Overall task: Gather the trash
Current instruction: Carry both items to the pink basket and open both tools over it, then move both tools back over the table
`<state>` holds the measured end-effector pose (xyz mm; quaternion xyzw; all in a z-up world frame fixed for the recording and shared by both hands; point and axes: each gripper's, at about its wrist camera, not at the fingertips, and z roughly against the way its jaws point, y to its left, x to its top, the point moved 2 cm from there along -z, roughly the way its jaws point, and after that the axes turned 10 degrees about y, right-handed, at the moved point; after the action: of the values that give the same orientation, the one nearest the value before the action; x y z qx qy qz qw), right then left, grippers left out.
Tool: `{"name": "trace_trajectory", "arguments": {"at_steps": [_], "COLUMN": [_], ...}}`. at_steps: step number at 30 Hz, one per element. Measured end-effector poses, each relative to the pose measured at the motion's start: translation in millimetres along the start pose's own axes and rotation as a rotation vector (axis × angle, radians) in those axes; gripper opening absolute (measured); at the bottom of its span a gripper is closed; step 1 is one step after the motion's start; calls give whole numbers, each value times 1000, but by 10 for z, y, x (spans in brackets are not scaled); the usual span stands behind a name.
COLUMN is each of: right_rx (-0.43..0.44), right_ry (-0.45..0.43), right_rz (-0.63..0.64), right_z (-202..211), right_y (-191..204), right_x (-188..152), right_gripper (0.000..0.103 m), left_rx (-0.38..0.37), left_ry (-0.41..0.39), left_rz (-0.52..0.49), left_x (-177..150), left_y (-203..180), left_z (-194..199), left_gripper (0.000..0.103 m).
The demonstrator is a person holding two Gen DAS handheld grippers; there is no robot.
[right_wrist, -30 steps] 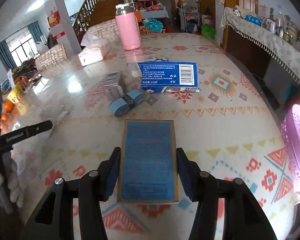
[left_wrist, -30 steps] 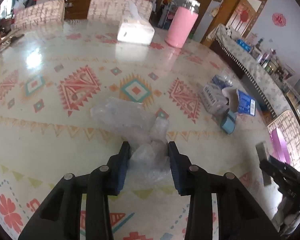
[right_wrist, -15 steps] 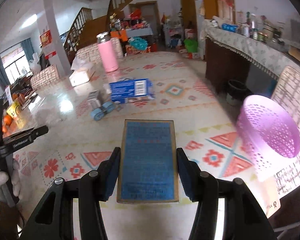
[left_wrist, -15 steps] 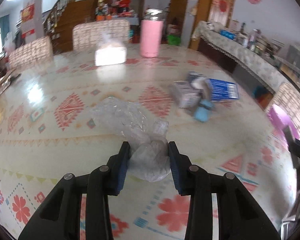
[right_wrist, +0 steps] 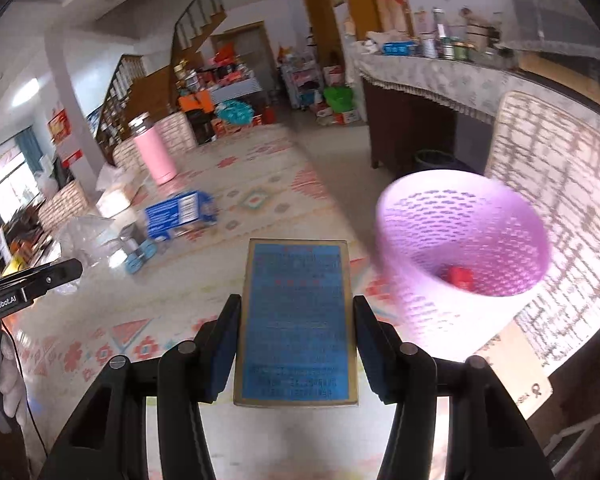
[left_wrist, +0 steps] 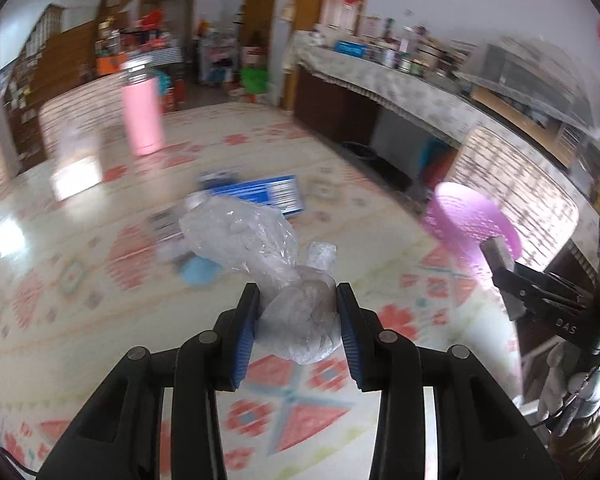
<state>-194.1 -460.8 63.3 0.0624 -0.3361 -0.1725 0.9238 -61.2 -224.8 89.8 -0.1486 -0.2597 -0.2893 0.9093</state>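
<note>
My left gripper is shut on a crumpled clear plastic bag and holds it above the patterned table. My right gripper is shut on a flat blue box and holds it level above the table's right end, just left of a purple perforated trash basket. A small red item lies inside the basket. The basket also shows in the left wrist view, with the right gripper in front of it. The left gripper shows at the left edge of the right wrist view.
On the table lie a blue carton, a blue tape roll, a small grey box, a tissue pack and a pink bottle. Woven chair backs stand beyond the basket. A counter runs along the right wall.
Both grippers have swung right toward the basket with their loads. The basket is now larger and closer in both views; the table litter has slid left.
</note>
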Motion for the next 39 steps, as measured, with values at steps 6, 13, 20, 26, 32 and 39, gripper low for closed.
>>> {"name": "trace_trajectory", "arguments": {"at_steps": [6, 13, 20, 26, 32, 39], "right_rx": [-67, -119, -139, -153, -117, -84], "right_ry": [-24, -20, -8, -6, -2, 16], "right_rz": [-73, -144, -172, -230, -242, -220], "right_z": [111, 103, 4, -131, -162, -153], "right_y": [-610, -1209, -1571, -1795, -1762, -1484], "right_x": [131, 318, 531, 641, 568, 502], "right_gripper": [58, 58, 59, 63, 70, 72], "left_rx": [-88, -170, -222, -217, -194, -149], "left_ry": [25, 68, 121, 145, 134, 135], "left_rz": [-102, -188, -234, -250, -292, -262], "left_x": [414, 882, 1326, 1449, 1180, 828], "left_y": [-718, -1499, -2058, -2277, -2230, -1795], "left_z": [-314, -722, -1109, -1252, -1081, -743], "left_gripper": [37, 37, 39, 58, 70, 70]}}
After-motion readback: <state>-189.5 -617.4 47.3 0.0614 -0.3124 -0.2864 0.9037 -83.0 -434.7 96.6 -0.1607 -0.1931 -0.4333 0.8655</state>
